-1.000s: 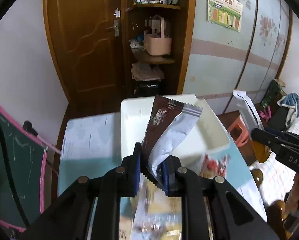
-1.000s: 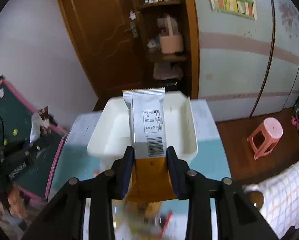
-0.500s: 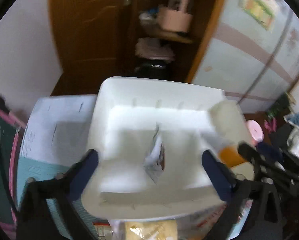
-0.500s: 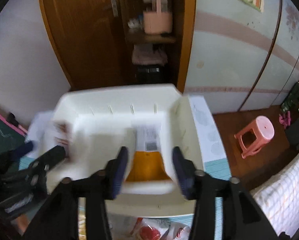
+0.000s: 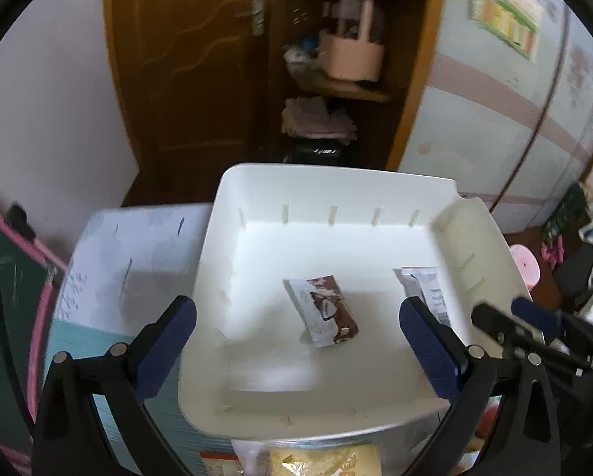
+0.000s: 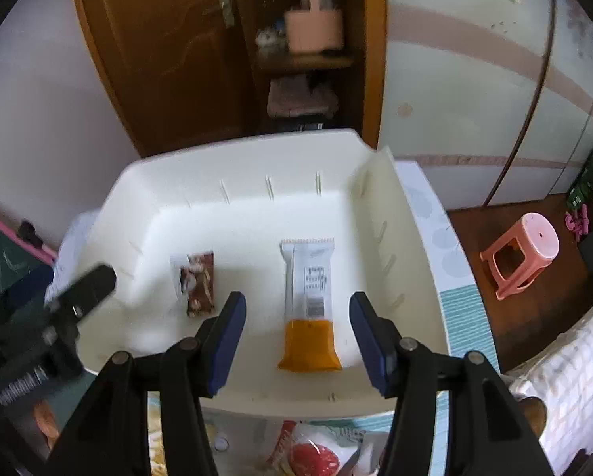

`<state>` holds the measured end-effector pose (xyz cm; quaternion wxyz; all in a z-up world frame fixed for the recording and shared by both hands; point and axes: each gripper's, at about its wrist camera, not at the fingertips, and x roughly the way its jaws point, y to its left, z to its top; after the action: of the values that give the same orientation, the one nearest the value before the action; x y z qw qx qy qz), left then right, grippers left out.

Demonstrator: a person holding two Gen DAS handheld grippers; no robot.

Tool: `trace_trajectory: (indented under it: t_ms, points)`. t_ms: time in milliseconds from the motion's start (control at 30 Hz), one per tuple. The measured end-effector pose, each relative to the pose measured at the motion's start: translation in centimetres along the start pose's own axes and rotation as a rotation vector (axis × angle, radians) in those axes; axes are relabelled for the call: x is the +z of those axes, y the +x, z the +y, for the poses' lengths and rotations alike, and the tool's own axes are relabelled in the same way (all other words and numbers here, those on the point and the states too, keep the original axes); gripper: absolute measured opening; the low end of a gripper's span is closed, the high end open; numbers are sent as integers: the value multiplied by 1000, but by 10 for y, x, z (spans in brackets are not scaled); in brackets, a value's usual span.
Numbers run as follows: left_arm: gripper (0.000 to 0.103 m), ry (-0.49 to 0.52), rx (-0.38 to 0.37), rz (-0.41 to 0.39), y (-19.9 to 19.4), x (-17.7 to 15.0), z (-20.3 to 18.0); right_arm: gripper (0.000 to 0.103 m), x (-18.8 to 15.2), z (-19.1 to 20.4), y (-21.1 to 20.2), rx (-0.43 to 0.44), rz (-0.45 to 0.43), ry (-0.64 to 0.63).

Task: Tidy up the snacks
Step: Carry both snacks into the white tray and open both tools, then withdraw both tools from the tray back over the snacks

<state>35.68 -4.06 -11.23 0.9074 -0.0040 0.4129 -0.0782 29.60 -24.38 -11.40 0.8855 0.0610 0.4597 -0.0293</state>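
A white plastic bin (image 5: 336,182) (image 6: 241,146) stands on the table. A brown and silver snack pack (image 5: 322,309) (image 6: 193,281) lies flat inside it. A white and orange snack pack (image 6: 308,301) lies to its right; its white end shows in the left wrist view (image 5: 427,289). My left gripper (image 5: 296,337) is wide open and empty over the bin's near edge. My right gripper (image 6: 298,337) is open and empty above the orange pack. Each gripper shows at the edge of the other's view.
More snack packs lie on the table in front of the bin: a yellow one (image 5: 324,460) and a red and white one (image 6: 312,452). A pink stool (image 6: 522,250) stands on the floor at right. A wooden door and shelves are behind the table.
Both grippers have opened and let their snack packs fall into the bin. The brown pack and the orange pack now lie flat on the bin's floor.
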Motion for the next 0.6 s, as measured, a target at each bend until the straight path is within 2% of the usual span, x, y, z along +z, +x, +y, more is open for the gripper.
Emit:
trace_trajectory:
  t_ms: [133,267,333,533,600]
  points:
    - [99,14,-3,7,-11,-4,-6,55,-1,4,-11,-1,-64,7]
    - [99,-10,-1,88,-10,-8,1,55,-5,6,-13,16,-14,-13]
    - [99,-25,20,102,-13,-14,5,55,-11,7,-13,12,8,-22]
    - [99,-7,52,71,-39,-35,9,55,-34,3,-14,47,67,9]
    - [99,0,52,51,-50,-41,8,56,-41,6,-21,15,36,-21]
